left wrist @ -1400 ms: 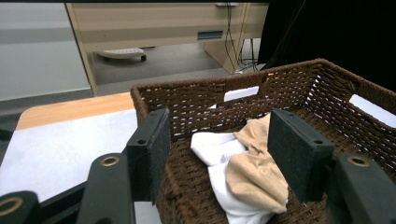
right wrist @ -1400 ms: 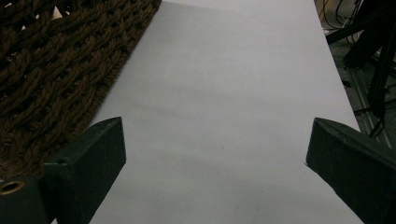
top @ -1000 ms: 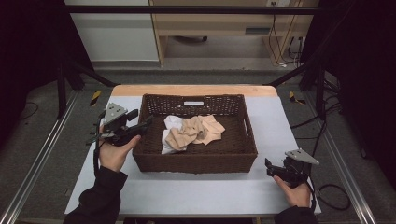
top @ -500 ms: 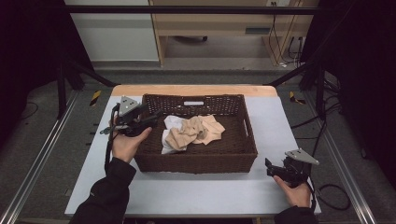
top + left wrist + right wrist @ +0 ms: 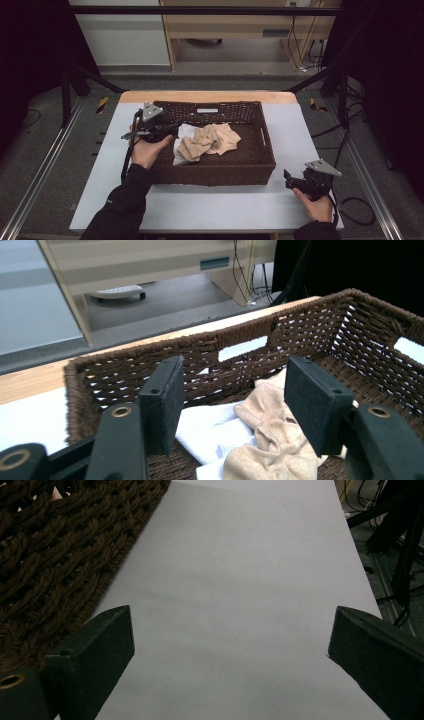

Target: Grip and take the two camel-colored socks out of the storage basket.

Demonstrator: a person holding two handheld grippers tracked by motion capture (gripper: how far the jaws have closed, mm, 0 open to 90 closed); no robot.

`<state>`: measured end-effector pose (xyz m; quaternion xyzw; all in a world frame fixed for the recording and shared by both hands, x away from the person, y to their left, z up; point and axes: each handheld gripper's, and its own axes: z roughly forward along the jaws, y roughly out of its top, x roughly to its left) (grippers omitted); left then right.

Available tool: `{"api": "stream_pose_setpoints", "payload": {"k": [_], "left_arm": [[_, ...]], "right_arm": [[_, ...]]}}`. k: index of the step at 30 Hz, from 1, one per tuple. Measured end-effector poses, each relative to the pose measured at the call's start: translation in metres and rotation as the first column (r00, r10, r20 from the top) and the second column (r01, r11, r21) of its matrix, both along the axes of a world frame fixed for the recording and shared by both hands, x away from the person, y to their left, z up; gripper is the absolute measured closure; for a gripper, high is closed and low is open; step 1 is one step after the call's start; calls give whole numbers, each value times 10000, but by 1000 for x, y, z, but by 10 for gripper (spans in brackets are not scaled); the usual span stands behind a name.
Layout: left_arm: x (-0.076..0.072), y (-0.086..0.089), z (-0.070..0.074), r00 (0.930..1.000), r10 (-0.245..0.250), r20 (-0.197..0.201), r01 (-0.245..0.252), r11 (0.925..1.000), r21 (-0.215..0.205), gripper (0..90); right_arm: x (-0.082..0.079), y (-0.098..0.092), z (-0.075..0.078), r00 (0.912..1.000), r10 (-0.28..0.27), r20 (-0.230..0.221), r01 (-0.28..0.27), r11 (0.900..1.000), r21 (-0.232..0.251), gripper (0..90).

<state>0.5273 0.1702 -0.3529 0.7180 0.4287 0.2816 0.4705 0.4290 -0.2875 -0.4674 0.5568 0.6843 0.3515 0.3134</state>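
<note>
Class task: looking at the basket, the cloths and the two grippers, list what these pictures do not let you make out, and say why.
- Basket floor under the beige cloth and white cloth: covered by them.
- White label on the far wall, high view: too small to read.
- Print on the white cloth, left gripper view: blurred.
- Basket in the right gripper view: cut off by the frame edge.

Person's left gripper (image 5: 167, 131): black body topped by a grey three-cornered plate, with a black cable trailing along a black sleeve (image 5: 120, 210). Its two black jaws carry flat rectangular pads (image 5: 165, 402) and brass-coloured rivets. Right gripper (image 5: 290, 179): same black build, grey plate, dark cuff at the wrist.
</note>
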Motion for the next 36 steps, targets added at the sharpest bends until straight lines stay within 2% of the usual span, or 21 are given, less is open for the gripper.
{"api": "stream_pose_setpoints", "payload": {"k": [7,11,17,19,21,25,26,33,36], "left_arm": [[10,-7,-14,9992,-113,-377,126,9993,355,390],[16,-13,-28,9963,-193,-841,233,9986,476,386],[22,-17,-40,9906,-194,-1351,277,9979,593,389],[23,-20,-44,9891,-161,-1463,275,9967,764,391],[24,-21,-46,9884,-155,-1509,273,9967,766,399],[26,-25,-54,9833,-205,-1811,405,9934,1074,427],[27,-26,-57,9803,-201,-1963,467,9902,1319,430],[29,-29,-64,9711,-132,-2384,563,9830,1748,407],[30,-31,-68,9638,-255,-2656,769,9797,1849,381]], "right_arm": [[0,0,0,10000,10,0,-10,10000,21,46],[0,0,0,10000,35,-18,-34,10000,16,46],[0,0,0,10000,44,-38,-44,10000,13,46],[1,0,-1,10000,40,-53,-40,10000,-12,46],[1,0,-1,10000,45,-60,-45,10000,-10,46],[0,0,0,10000,43,-42,-43,10000,-1,46],[1,0,-1,10000,49,-52,-50,10000,-17,46],[1,1,-1,9999,78,-115,-79,10000,-34,49],[1,1,-1,9999,77,-119,-77,10000,-33,50]]}}
